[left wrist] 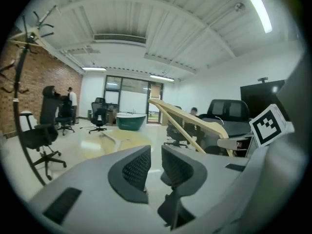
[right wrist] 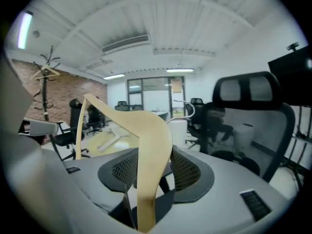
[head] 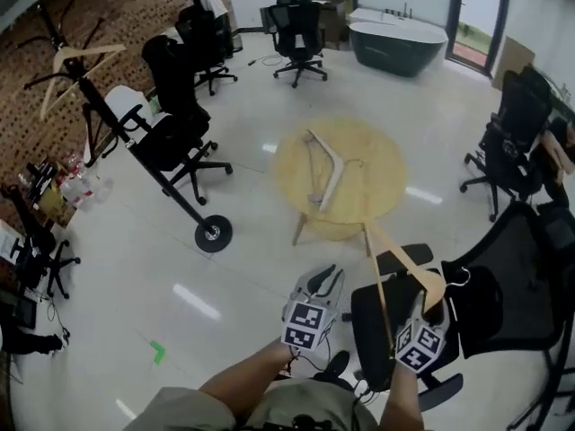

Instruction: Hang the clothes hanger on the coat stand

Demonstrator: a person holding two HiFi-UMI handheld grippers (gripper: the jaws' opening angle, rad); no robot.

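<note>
My right gripper (head: 422, 320) is shut on one arm of a pale wooden hanger (head: 400, 263), which slants up toward the table. In the right gripper view that hanger (right wrist: 146, 145) stands between the pads, its metal hook (right wrist: 187, 112) pointing away. My left gripper (head: 316, 296) hovers beside it over the floor, its jaws (left wrist: 156, 167) a narrow gap apart and holding nothing. The black coat stand (head: 135, 146) rises at the left with another wooden hanger (head: 76, 61) on its top prongs. A third hanger (head: 328, 173) lies on the round wooden table (head: 377, 178).
Black office chairs stand around: one right beside my right gripper (head: 503, 303), one against the coat stand (head: 175, 119), others at the back and right. A dark bathtub (head: 395, 43) and a person (head: 208, 3) are at the far end. Bottles (head: 76, 182) sit by the brick wall.
</note>
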